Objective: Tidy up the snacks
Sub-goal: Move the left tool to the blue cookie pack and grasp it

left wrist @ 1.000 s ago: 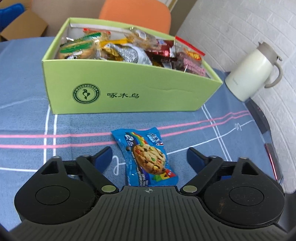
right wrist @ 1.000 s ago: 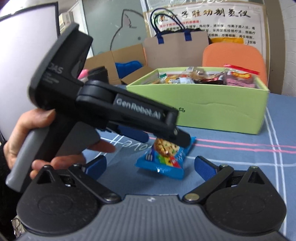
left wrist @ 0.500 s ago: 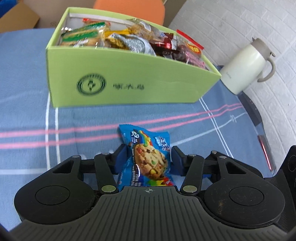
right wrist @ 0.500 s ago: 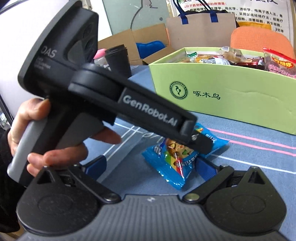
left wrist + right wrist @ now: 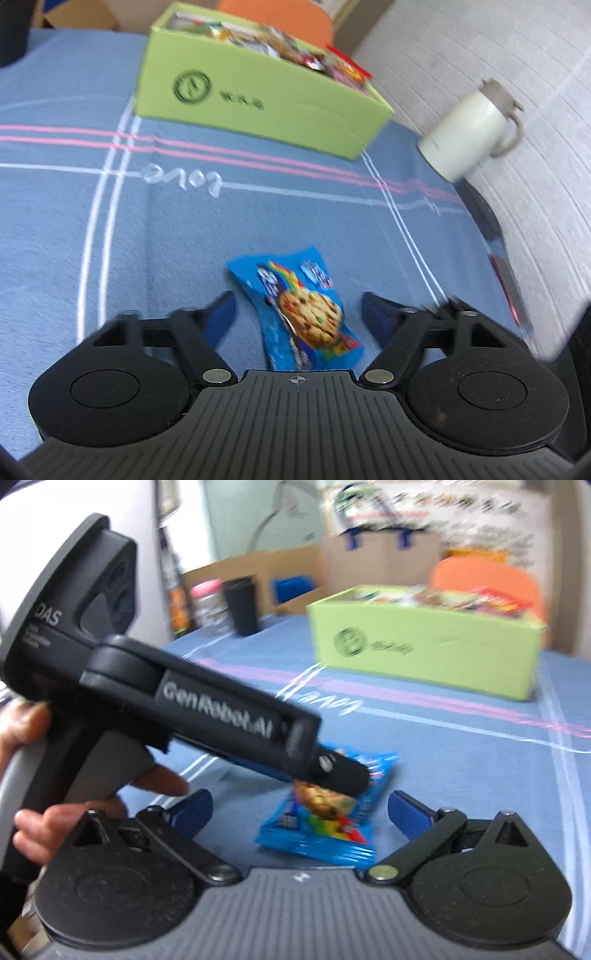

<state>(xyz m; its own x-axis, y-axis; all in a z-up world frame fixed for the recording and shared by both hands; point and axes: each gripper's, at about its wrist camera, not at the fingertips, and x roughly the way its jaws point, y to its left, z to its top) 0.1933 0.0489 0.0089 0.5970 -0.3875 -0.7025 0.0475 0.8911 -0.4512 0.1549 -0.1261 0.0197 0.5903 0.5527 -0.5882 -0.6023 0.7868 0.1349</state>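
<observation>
A blue cookie packet lies flat on the blue tablecloth, between the spread fingers of my left gripper, which is open and not touching it. In the right wrist view the packet lies between the open fingers of my right gripper, partly hidden by the left gripper's black body. The green snack box, full of wrapped snacks, stands far back on the table; it also shows in the right wrist view.
A white thermos jug stands at the right by the brick wall. A black cup and a pink-lidded jar stand at the table's far left. An orange chair and cardboard boxes sit behind the table.
My left gripper closed on the packet, pulled it back away from the green box, then opened and let it go on the cloth. Both views are now farther from the box.
</observation>
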